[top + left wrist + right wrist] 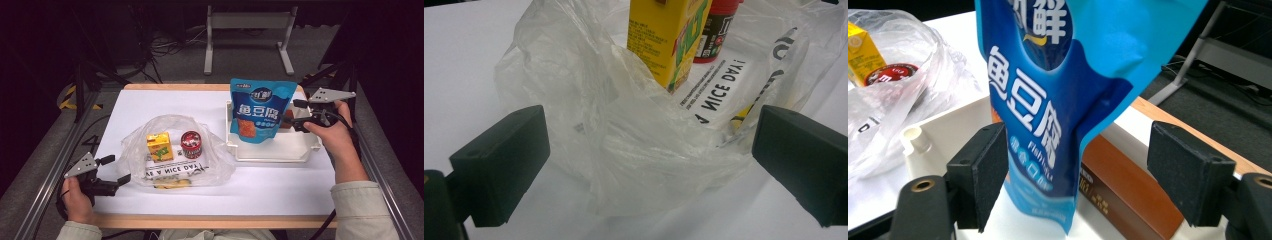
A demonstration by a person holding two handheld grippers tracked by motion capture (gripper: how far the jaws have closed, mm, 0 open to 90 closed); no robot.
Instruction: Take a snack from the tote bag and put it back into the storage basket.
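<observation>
A clear plastic bag (pixel 175 150) printed "A NICE DAY" lies on the white table. Inside it stand a yellow juice carton (pixel 159 146) and a red can (pixel 191 144). My left gripper (pixel 116 169) is open at the bag's left edge, and in its own view its jaws flank the crumpled bag (pixel 634 150) without closing on it. A blue snack pouch (pixel 260 110) stands upright in a white tray (pixel 270 155). My right gripper (pixel 296 115) is open, and the pouch's lower part (pixel 1048 125) hangs between its jaws (pixel 1080 165).
A brown box (pixel 1128 190) lies in the tray behind the pouch. The table's wooden edge (pixel 1198 140) runs close behind the tray, with dark floor, cables and a metal stand (pixel 247 30) beyond. Bare white tabletop (pixel 280 185) lies in front of the tray.
</observation>
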